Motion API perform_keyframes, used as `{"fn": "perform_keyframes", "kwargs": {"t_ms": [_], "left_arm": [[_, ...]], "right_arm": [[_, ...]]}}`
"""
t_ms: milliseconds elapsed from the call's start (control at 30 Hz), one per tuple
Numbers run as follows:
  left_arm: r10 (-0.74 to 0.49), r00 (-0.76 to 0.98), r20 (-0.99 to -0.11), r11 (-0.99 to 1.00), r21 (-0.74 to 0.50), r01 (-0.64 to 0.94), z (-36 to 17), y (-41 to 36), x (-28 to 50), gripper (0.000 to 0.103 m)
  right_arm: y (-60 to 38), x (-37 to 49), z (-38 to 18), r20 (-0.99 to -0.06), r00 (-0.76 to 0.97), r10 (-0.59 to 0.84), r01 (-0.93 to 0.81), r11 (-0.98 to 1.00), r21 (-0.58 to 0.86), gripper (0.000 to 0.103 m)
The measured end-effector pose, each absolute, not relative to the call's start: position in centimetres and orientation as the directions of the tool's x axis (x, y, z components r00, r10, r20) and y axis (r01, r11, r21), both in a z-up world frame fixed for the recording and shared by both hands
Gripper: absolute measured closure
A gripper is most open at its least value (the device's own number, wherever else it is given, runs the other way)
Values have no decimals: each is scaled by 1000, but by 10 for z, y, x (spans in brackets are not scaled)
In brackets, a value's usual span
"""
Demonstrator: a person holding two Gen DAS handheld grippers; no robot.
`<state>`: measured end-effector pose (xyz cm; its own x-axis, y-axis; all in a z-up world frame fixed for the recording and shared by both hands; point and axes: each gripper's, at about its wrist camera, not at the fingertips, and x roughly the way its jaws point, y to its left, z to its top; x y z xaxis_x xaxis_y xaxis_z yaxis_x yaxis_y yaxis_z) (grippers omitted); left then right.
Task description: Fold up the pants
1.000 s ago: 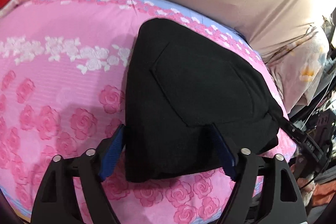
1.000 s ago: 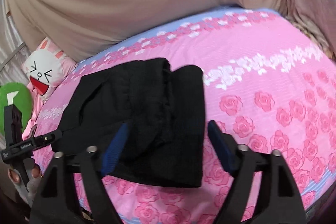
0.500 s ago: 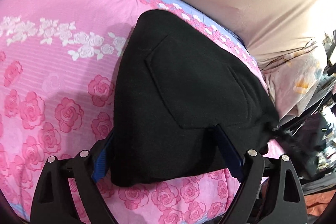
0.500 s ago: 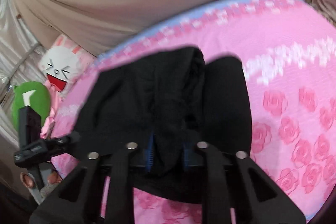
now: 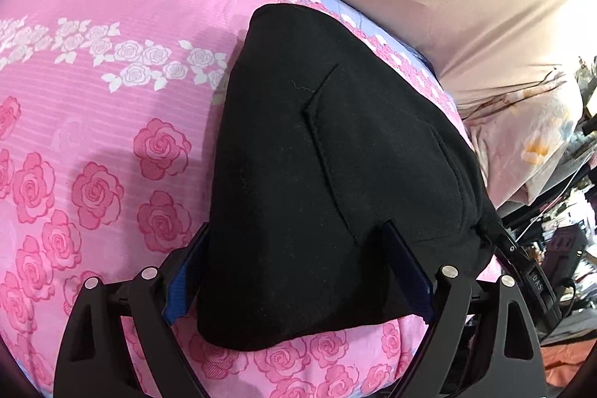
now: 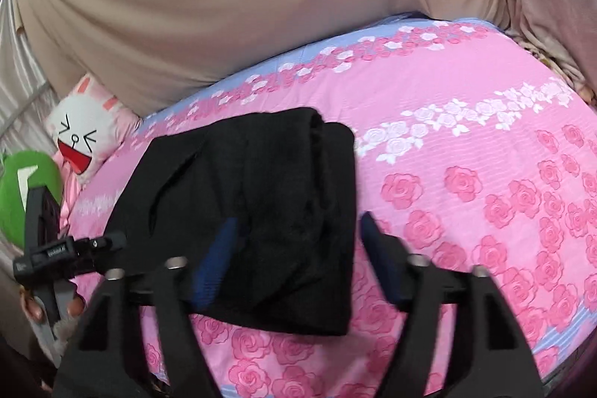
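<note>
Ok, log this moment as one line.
pants: folded, on pink rose bedsheet | left gripper: open, astride pants edge | right gripper: just reopened, nothing gripped

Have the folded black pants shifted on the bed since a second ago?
No. In the right wrist view the pants lie at the same spot beside the rabbit pillow; only the right tongs closed on them and reopened.

Bright, even indoor light, no glare. Soft shadow on bedsheet [image 5: 93, 152] left of left tongs [image 5: 298, 267]. Heavy fisheye bend, dark vignette corners. Slight blur around right tongs [image 6: 298, 245].
</note>
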<state>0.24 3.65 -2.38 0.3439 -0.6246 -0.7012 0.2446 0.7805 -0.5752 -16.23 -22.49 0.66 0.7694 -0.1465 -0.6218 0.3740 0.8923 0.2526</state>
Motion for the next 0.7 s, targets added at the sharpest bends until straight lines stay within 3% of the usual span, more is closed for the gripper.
{"fn": "perform_keyframes", "kwargs": {"t_ms": [33,100,167,200,233,300,433,533,567,600,700], "left_arm": [[-628,346,-697,778,-579,245,-24,37,3,16],[-637,353,-685,770,-588,247,-25,36,4,17],[-667,347,-660,744,-618,254,-27,37,5,31],[-686,339,-644,726,-636,262,-26,39,4,45],[-698,343,-629,714,-649,264,-23,43,1,65],[-726,341,-597,685,-676,274,-13,56,-3,77],[-735,349,-581,676,-671,306,5,77,-24,78],[-692,354,-629,721,-619,311,-1,82,-45,75],[-676,359,-644,737,-600,312,-3,80,-48,74],[-638,387,-666,770,-557,312,-3,82,-57,74],[-523,517,-678,852,-417,315,25,86,-76,76]], "right_arm": [[-230,-161,1,-638,759,-126,380,883,277,14],[-241,-151,-18,-654,757,-2,345,851,396,14],[-244,-145,-32,-637,765,91,310,815,489,38],[-242,-145,-30,-628,772,95,301,817,493,45],[-238,-145,-26,-620,777,105,282,822,494,58],[-225,-152,-6,-593,798,109,246,839,485,65],[-192,-172,19,-588,802,108,185,891,415,65],[-189,-178,-3,-653,755,62,234,905,356,49],[-190,-182,-16,-682,731,-4,288,908,303,39],[-192,-188,-20,-680,733,-24,306,904,299,36],[-188,-206,9,-605,793,-66,298,909,291,50]]}}
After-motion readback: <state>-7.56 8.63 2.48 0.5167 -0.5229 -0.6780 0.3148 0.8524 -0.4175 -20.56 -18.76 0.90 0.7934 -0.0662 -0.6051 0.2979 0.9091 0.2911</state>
